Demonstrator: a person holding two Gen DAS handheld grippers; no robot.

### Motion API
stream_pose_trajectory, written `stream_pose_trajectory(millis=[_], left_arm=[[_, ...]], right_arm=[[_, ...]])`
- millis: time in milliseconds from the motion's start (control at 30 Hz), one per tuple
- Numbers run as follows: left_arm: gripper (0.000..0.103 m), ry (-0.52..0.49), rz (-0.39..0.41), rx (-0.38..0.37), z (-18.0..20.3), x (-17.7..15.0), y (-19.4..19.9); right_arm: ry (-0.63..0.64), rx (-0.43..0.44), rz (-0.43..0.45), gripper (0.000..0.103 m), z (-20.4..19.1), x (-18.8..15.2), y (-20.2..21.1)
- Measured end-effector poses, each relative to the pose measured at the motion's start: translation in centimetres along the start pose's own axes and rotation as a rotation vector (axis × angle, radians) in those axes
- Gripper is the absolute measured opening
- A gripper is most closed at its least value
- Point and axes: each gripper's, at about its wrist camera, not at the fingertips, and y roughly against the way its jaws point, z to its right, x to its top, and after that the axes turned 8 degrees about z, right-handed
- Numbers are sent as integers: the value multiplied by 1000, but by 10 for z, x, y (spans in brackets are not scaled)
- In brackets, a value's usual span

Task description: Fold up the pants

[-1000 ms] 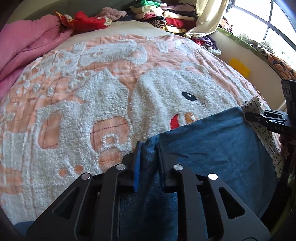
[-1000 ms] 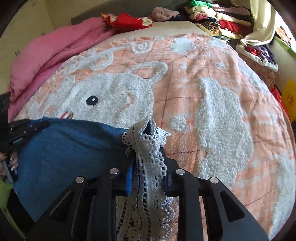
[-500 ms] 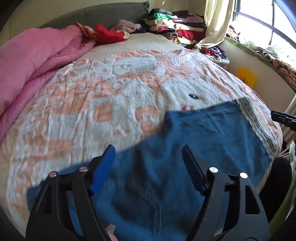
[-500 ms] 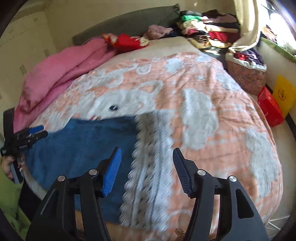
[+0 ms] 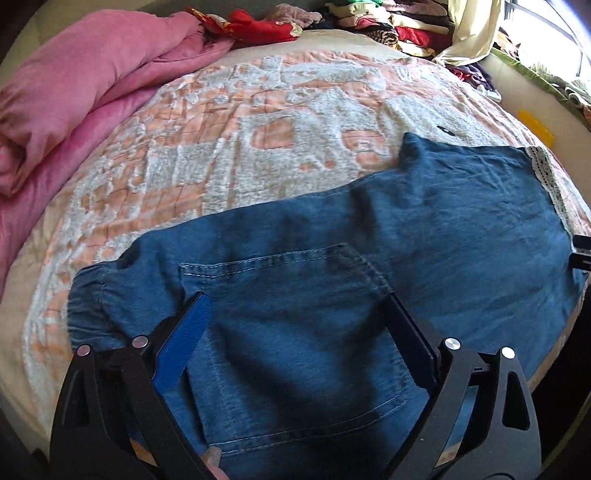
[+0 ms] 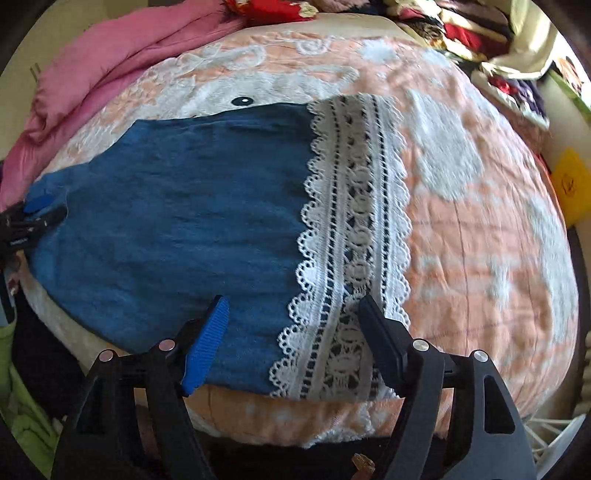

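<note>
Blue denim pants (image 5: 332,266) with a white lace hem (image 6: 354,229) lie flat across the near edge of the bed. My left gripper (image 5: 295,306) is open, hovering over the back pocket (image 5: 288,332) near the elastic waistband (image 5: 88,295). My right gripper (image 6: 291,310) is open, just above the lace hem end of the leg (image 6: 177,206). Neither holds cloth. The right gripper's tip shows at the right edge of the left wrist view (image 5: 581,254); the left gripper's tip shows at the left edge of the right wrist view (image 6: 33,218).
The bed has a peach and white tufted quilt (image 5: 258,122). A pink duvet (image 5: 74,85) lies bunched along the left. Stacked clothes (image 5: 388,22) sit at the headboard end. A yellow object (image 6: 570,184) stands beside the bed on the right.
Both grippers opened and let go of the pants, then pulled back toward the near bed edge. The pants now lie spread flat with waistband and pocket in view.
</note>
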Motion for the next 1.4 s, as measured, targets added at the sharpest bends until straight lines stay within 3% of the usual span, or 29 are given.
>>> stream_pose_trajectory(millis=[267,400,633,733,867,967,1067,1233,1400], left_arm=[[88,57,15,-44,-10,-3,0],[90,74,53,-98,-8,1,28],[93,-52,77,-153,35,-7,51],[93,-95,36,-163,51,-18,44],[93,-157,-24,-146,64,-36,32],[94,-183,-51,-130,68,-47,25],[94,-187,-42,-137,67,-50,24],[94,-157,-34,-164,63,-45,31],[94,-112,18,-178,52,-29,48]], right_arm=[[27,-48,-8,74,-6,-2,-4],[3,5,78,78,-10,-1,23],[70,103,126,78,-59,7,35],[127,126,100,78,-86,8,23],[188,92,30,78,-110,-1,3],[174,28,-54,79,-99,-13,-14],[126,60,-48,79,-89,-16,-13],[152,65,-41,84,-95,-15,-11],[98,106,20,84,-86,-6,4]])
